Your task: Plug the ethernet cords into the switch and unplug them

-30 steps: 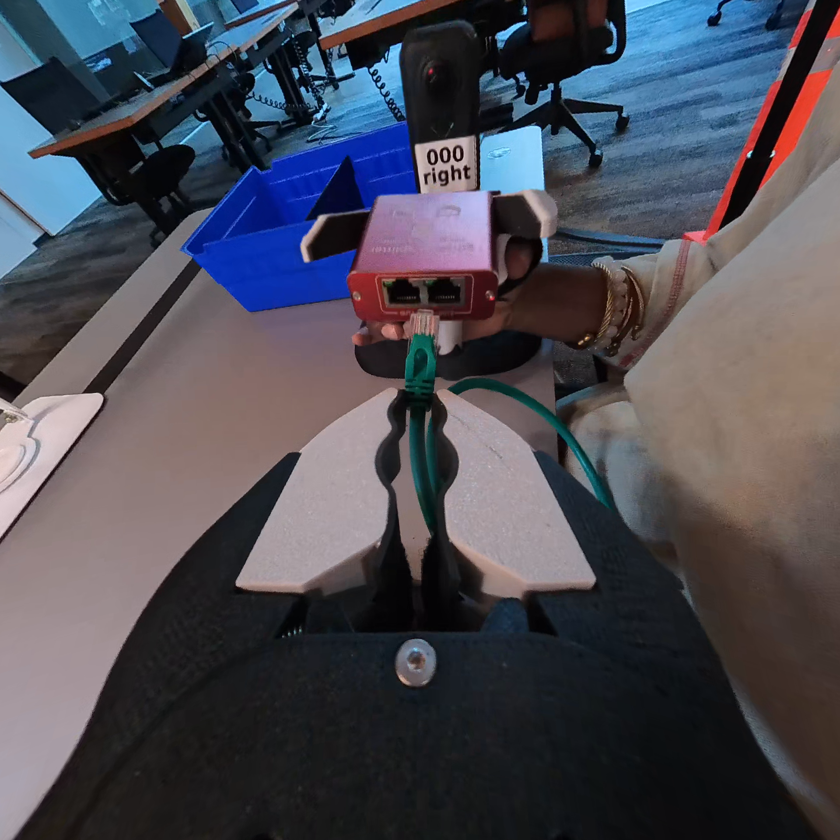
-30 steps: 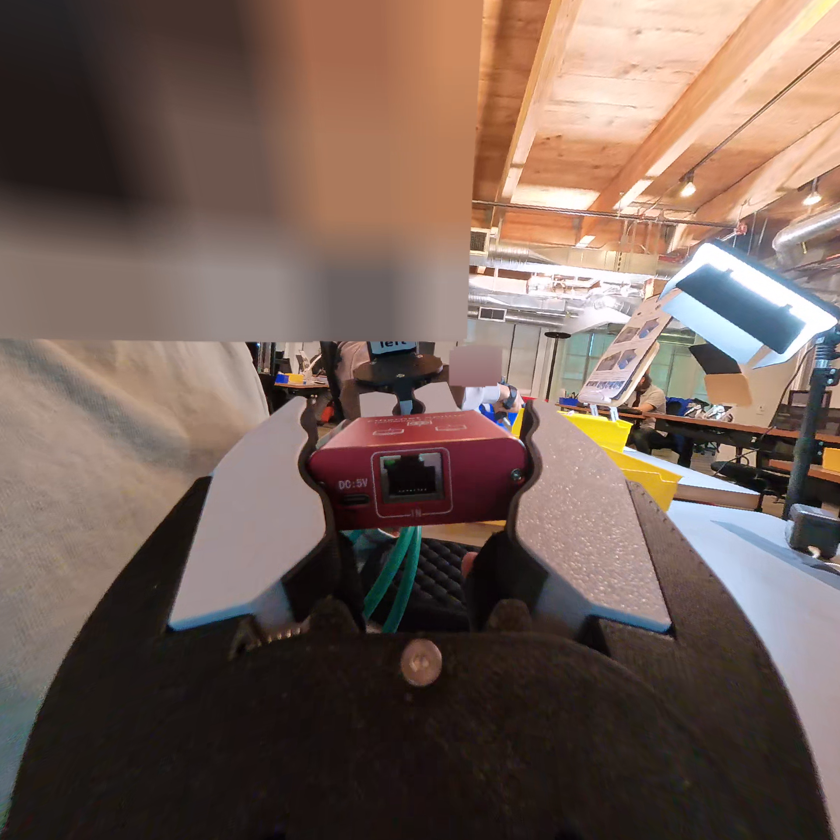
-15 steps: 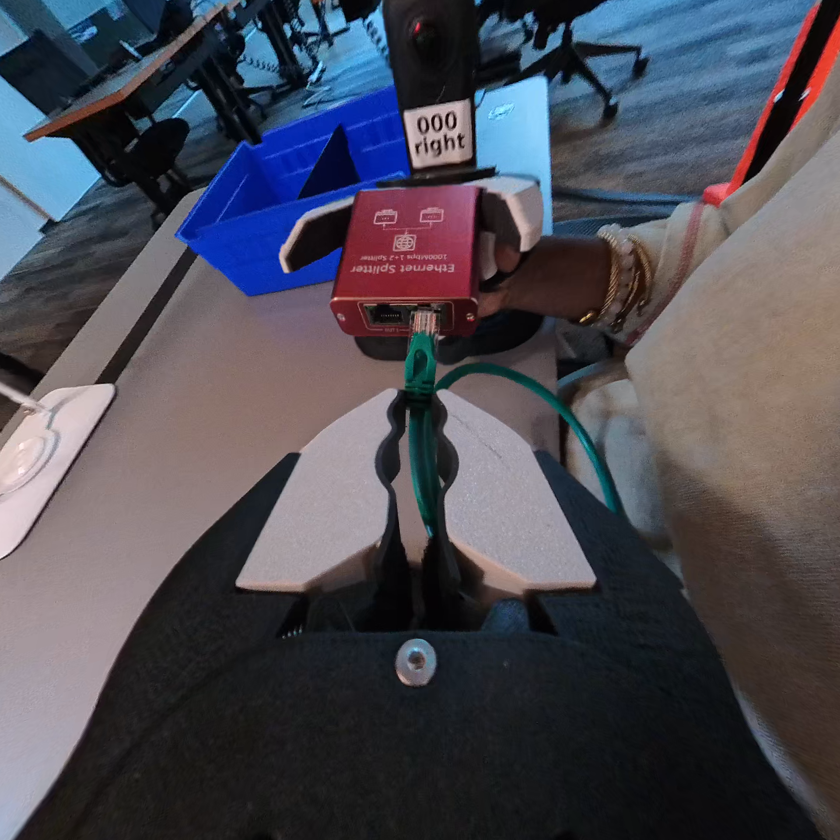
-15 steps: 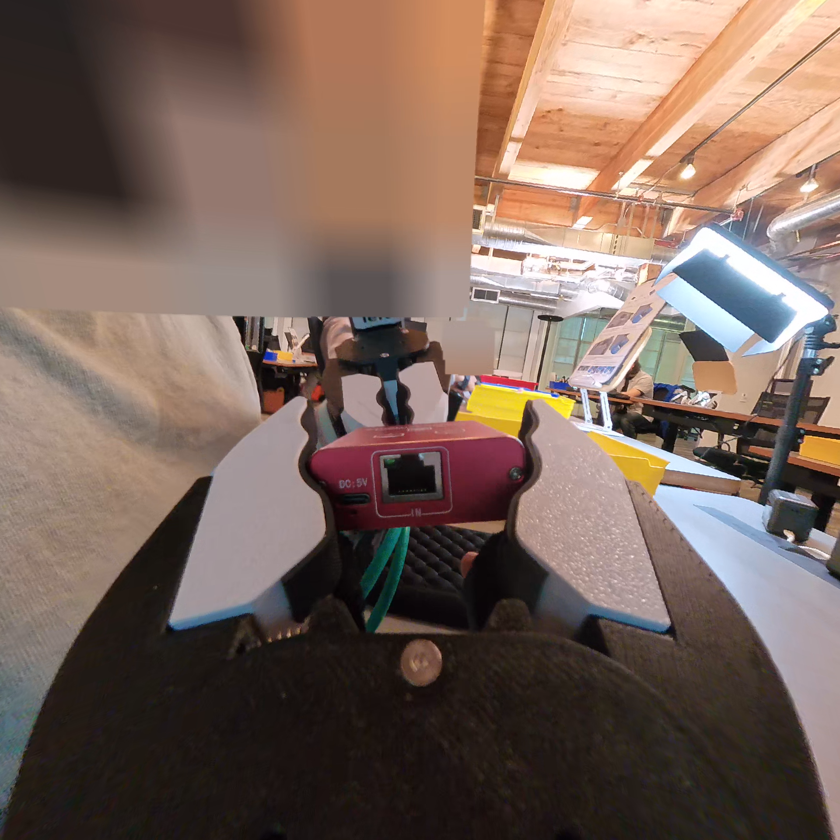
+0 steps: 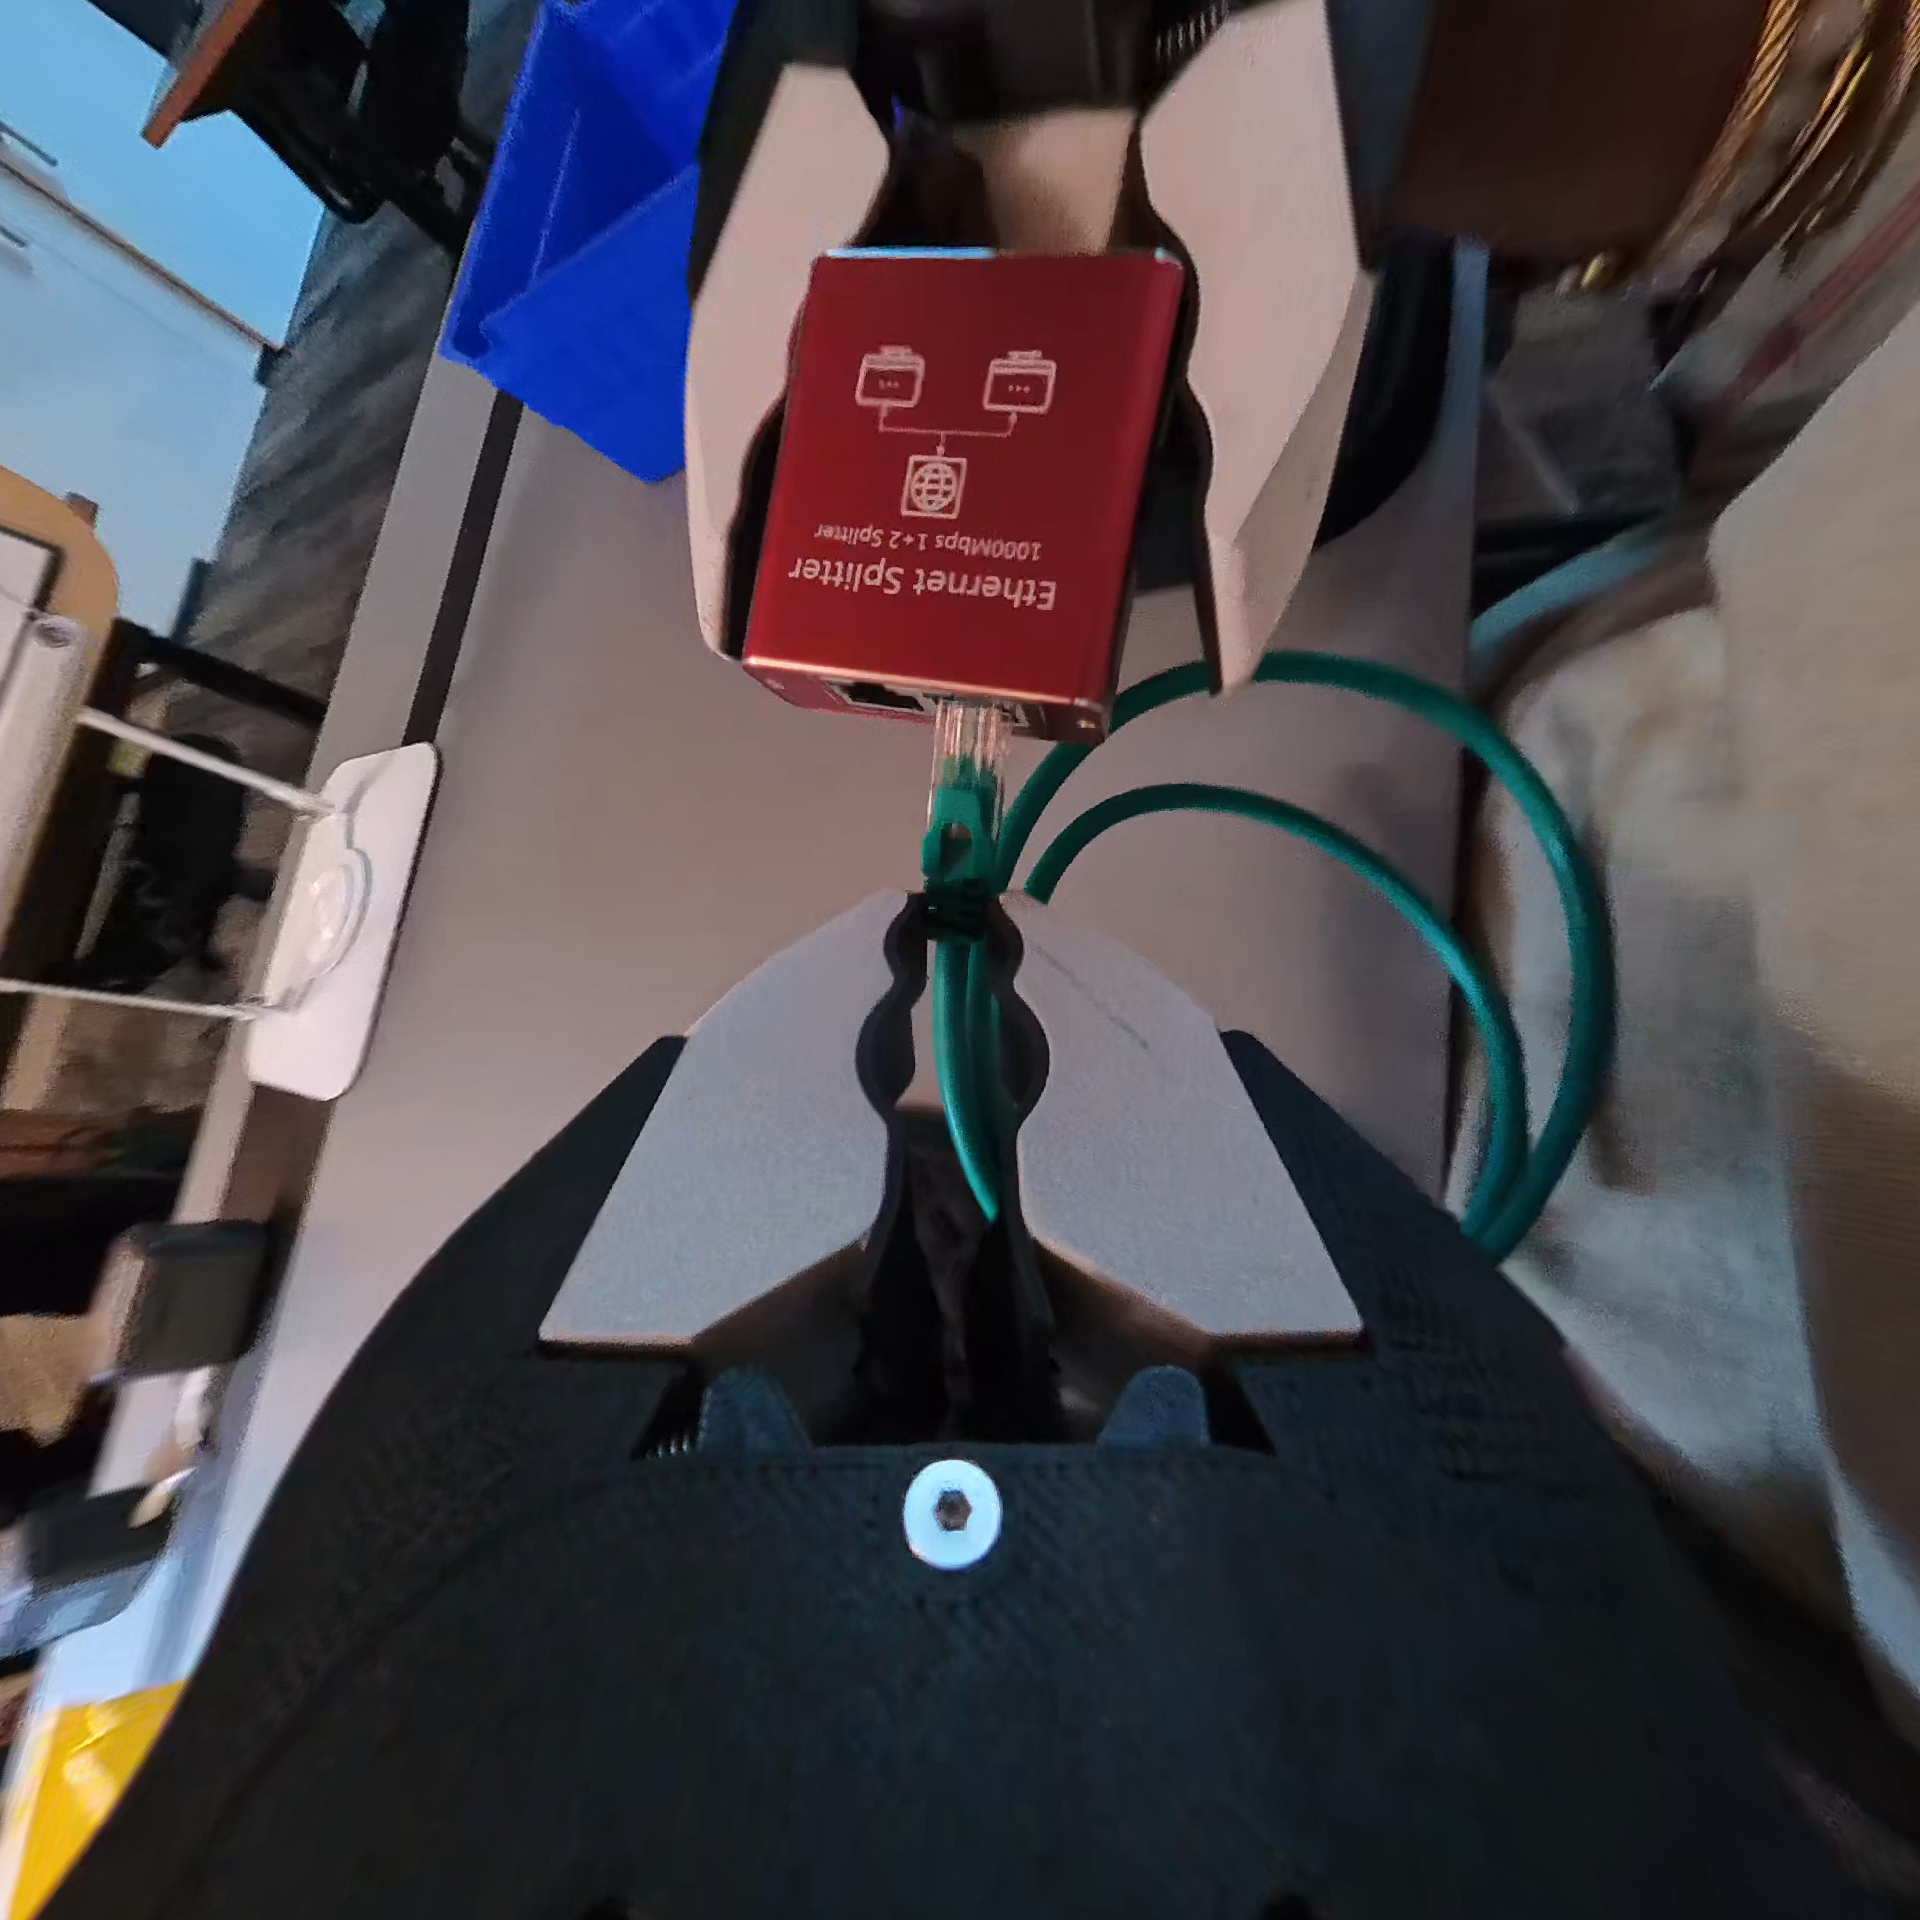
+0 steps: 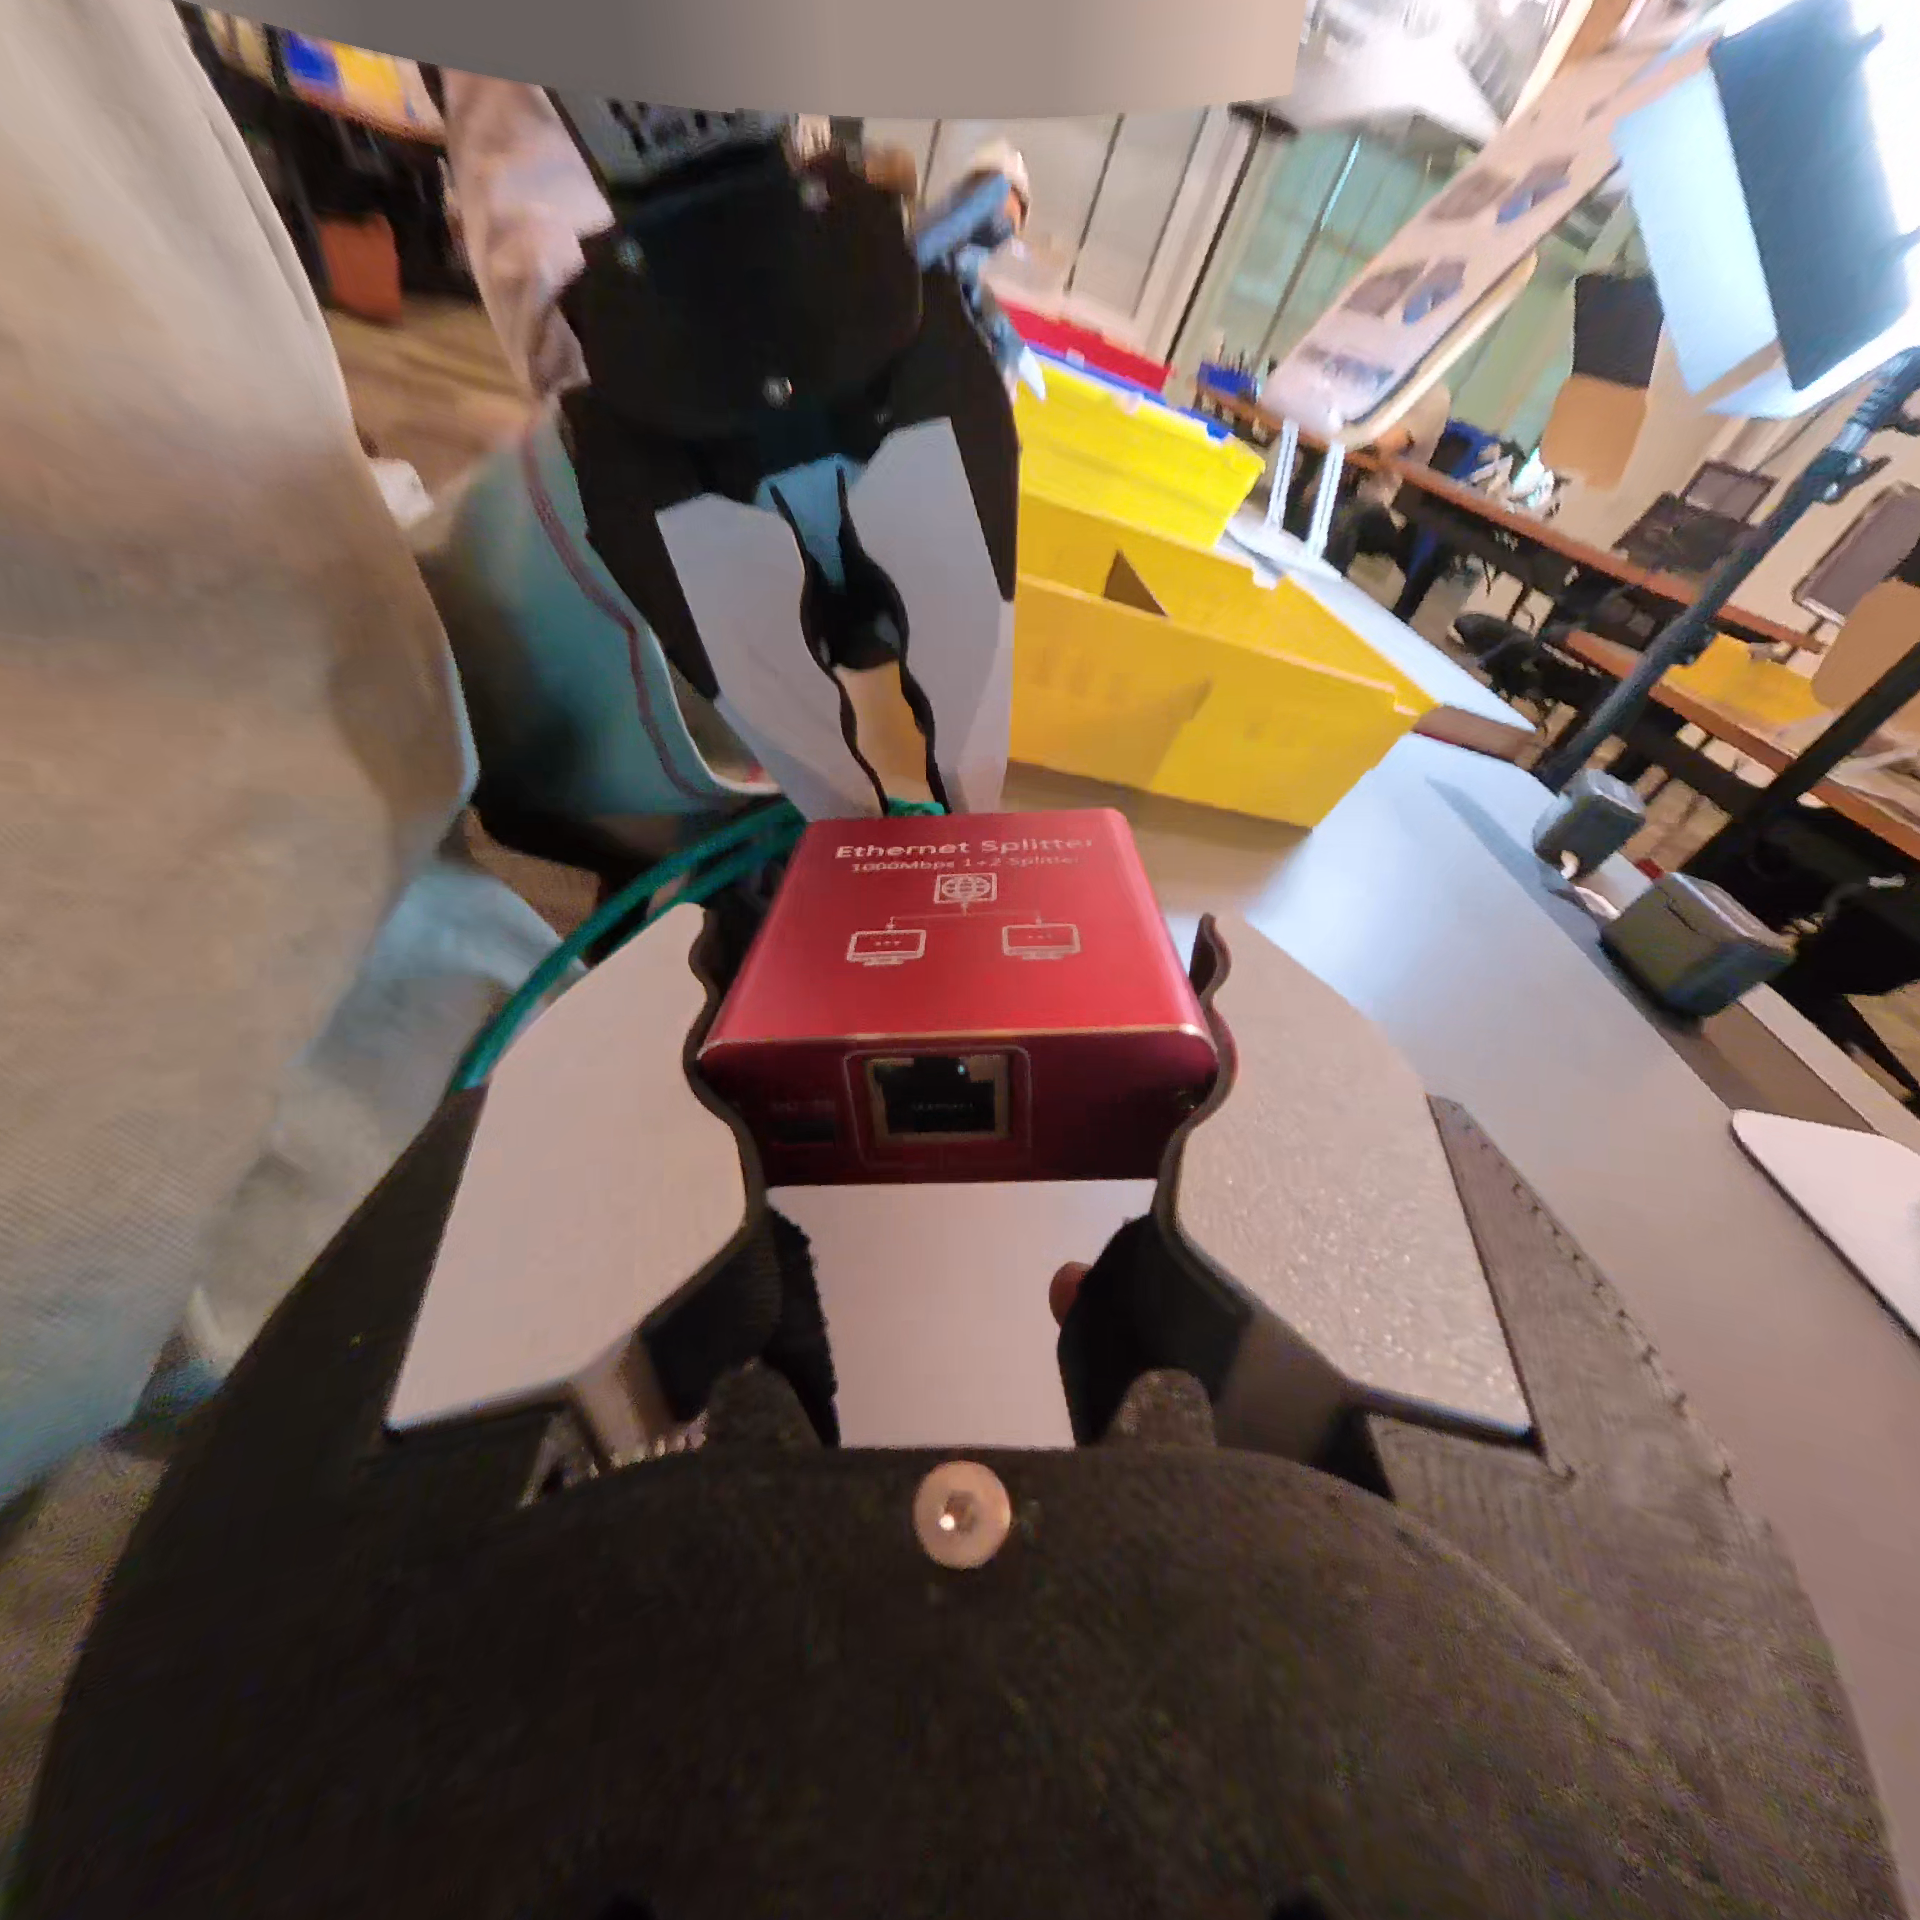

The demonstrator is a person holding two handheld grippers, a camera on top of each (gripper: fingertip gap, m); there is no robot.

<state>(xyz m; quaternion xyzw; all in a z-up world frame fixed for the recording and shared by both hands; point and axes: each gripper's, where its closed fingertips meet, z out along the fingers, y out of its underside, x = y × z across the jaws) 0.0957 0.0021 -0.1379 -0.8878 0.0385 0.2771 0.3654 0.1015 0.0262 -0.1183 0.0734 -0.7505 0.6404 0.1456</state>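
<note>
My right gripper [image 6: 951,1029] is shut on a small red metal switch box [image 6: 961,987], which also shows in the left wrist view [image 5: 961,499] between the right gripper's grey fingers [image 5: 1262,343]. My left gripper [image 5: 961,914] is shut on a green ethernet cord [image 5: 966,1039] just behind its clear plug [image 5: 971,738]. The plug tip sits at the right-hand port on the box's two-port face; how deep it is in cannot be told. The cord loops to the right [image 5: 1496,935]. In the right wrist view the left gripper [image 6: 894,800] is just beyond the box, and a single empty port [image 6: 940,1096] faces the camera.
A grey table [image 5: 644,852] lies below. A blue bin [image 5: 582,239] stands at its far end and a white pad with a clear stand [image 5: 332,914] at its left edge. Yellow bins [image 6: 1174,644] and small grey devices [image 6: 1683,940] sit beyond. A person's beige sleeve [image 6: 156,727] is close.
Both grippers have tilted downward, so the box's top face now shows. The box and the plug have come closer together, and the plug tip now meets the port.
</note>
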